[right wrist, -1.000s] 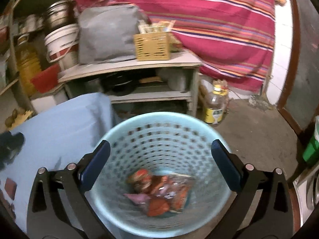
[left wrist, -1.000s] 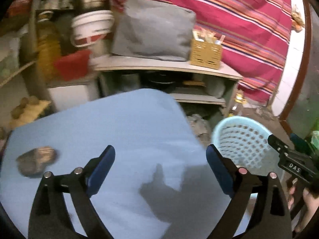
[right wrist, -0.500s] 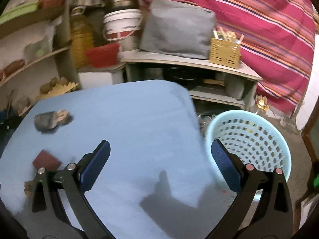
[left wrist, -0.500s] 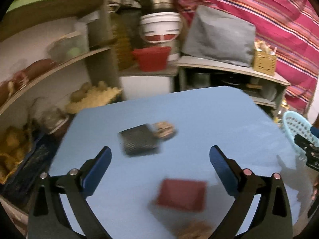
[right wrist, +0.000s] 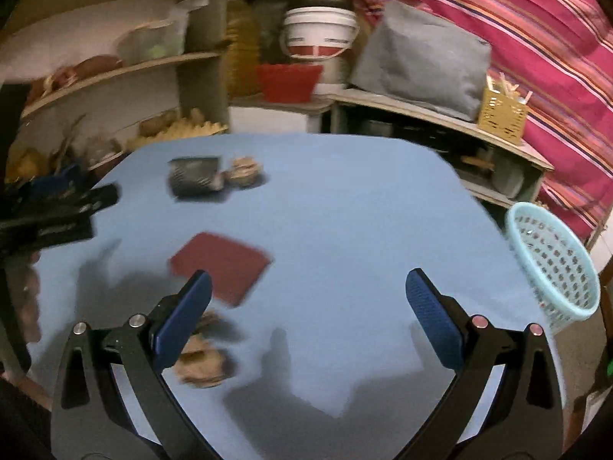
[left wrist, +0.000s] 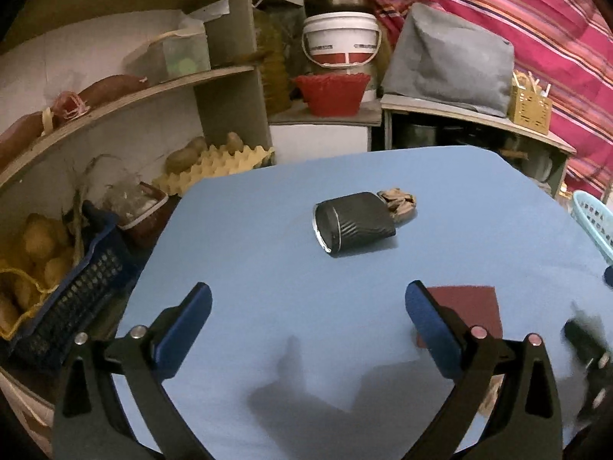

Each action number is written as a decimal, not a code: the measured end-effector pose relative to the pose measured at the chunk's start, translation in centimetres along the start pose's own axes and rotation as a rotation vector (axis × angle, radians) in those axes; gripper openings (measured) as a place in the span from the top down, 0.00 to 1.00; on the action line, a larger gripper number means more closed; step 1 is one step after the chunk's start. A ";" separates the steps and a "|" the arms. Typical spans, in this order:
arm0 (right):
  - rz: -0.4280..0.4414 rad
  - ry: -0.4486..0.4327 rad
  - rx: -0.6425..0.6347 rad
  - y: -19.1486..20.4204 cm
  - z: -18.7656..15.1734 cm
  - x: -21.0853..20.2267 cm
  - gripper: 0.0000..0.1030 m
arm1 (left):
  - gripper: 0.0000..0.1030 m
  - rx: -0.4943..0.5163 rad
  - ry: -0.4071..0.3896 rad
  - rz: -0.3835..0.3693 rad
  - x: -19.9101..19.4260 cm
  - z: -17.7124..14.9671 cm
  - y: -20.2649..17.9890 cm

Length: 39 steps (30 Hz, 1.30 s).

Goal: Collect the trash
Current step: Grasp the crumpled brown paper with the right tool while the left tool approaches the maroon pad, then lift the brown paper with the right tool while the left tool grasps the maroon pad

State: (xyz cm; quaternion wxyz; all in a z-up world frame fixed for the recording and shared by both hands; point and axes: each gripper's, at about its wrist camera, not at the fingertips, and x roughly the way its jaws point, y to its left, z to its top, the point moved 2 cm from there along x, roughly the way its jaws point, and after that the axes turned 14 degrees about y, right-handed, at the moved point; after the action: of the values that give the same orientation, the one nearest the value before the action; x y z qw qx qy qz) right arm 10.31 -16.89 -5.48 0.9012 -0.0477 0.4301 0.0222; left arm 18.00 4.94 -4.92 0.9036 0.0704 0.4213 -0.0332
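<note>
On the blue table (left wrist: 268,237) a crushed black cup (left wrist: 354,222) lies on its side, a crumpled brown wad (left wrist: 398,201) touching its far end. A dark red flat square (left wrist: 475,306) lies nearer, partly behind my left gripper's right finger. My left gripper (left wrist: 306,306) hovers open over bare cloth, nothing between its fingers. In the right wrist view the cup (right wrist: 193,178), red square (right wrist: 220,264) and another brown crumpled piece (right wrist: 203,360) lie ahead and left. My right gripper (right wrist: 306,295) is open and empty. The light blue basket (right wrist: 555,264) stands off the table's right edge.
Curved shelves (left wrist: 126,92) with potatoes, an egg tray (left wrist: 214,165) and a dark blue crate (left wrist: 76,287) crowd the table's left side. Behind stand a red bowl (left wrist: 331,94), a white bucket (left wrist: 341,42), a grey bag (left wrist: 448,61) and a striped cloth (left wrist: 536,11).
Both grippers swung left, away from the basket and over the table. The cup, brown wads and red square came into view. The right gripper no longer hangs over the basket.
</note>
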 end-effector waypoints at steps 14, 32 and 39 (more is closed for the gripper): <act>0.005 0.089 -0.069 4.6 -1.8 2.7 0.05 | 0.04 -0.062 0.014 -0.037 -0.3 0.6 3.9; 0.046 0.088 -0.023 -3.9 2.9 2.2 0.50 | 0.04 -0.079 0.032 -0.088 -0.1 0.2 2.0; -0.001 0.042 0.020 -10.6 7.2 1.4 0.49 | 0.04 -0.021 0.059 -0.141 0.4 -0.2 -2.3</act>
State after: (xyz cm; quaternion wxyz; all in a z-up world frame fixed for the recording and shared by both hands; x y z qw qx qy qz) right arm 17.59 -26.65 -1.36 0.8924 -0.0396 0.4493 0.0164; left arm 17.81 2.74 -5.59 0.8868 0.0317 0.4522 -0.0904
